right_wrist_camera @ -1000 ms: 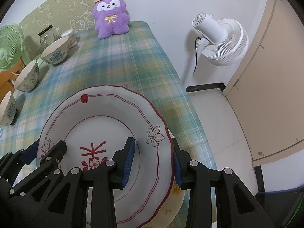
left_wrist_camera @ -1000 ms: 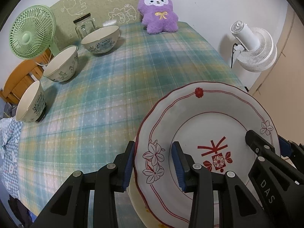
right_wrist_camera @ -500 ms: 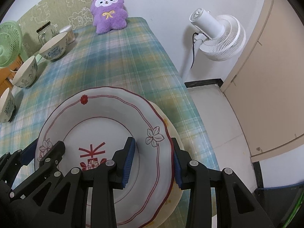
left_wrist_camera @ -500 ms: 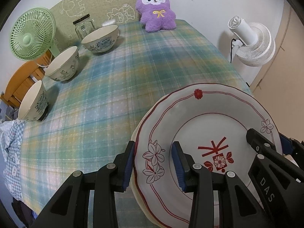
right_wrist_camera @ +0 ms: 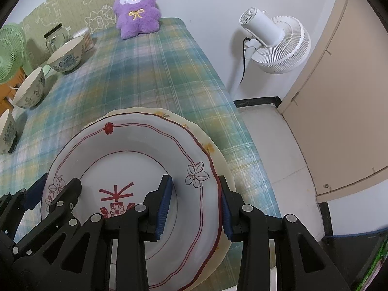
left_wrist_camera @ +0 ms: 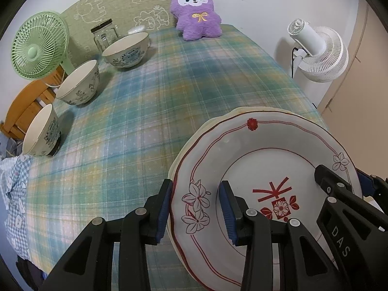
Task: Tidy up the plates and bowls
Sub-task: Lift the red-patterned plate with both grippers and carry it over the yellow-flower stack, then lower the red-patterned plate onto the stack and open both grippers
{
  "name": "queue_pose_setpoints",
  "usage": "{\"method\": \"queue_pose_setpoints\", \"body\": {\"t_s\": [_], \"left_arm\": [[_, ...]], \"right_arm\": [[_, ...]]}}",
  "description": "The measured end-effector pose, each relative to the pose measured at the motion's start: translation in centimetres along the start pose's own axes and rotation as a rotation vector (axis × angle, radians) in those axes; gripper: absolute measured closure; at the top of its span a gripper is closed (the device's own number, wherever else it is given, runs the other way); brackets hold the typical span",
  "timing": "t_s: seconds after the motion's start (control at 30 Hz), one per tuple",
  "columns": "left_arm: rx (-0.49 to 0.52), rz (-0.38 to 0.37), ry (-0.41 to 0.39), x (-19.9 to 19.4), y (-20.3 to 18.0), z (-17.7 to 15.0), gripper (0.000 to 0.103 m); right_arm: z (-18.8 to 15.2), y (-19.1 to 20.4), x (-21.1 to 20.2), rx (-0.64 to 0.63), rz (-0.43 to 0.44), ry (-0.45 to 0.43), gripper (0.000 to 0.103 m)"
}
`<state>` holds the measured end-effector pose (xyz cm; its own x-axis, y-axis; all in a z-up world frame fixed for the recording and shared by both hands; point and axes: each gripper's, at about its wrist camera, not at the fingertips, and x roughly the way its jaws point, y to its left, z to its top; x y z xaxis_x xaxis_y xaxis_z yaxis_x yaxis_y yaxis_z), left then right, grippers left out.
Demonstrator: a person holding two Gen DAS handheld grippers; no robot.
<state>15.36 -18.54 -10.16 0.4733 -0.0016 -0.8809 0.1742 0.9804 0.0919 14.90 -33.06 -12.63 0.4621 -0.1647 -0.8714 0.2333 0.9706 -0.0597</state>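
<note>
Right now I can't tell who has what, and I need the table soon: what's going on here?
A person is working with two handheld grippers, both clamped on one red-trimmed plate: the left gripper on its left rim, the right gripper on its right rim. The plate is over a cream plate with yellow flowers near the edge of the plaid tablecloth. Three bowls sit untouched along the far left side.

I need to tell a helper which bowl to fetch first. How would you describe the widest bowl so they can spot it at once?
On the plaid-covered table, look along the side by the green fan, where three bowls stand in a row. The widest bowl is the one at the far end, beside the glass jar. It is broader and shallower than the other two, with blue patterning outside.
</note>
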Motion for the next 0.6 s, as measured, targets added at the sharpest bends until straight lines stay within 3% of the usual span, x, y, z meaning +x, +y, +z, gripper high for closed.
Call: {"method": "queue_pose_setpoints", "body": {"t_s": [0.5,0.6], "left_arm": [[0.011,-0.033,-0.002,0.18,-0.17,0.30,0.063],[0.012,-0.048,-0.002,0.17,-0.15,0.33,0.058]], "right_arm": [[0.40,0.10,0.40,-0.020,-0.014,0.031,0.063],[0.37,-0.03,0.39,-0.002,-0.010,0.024,0.062]]}}
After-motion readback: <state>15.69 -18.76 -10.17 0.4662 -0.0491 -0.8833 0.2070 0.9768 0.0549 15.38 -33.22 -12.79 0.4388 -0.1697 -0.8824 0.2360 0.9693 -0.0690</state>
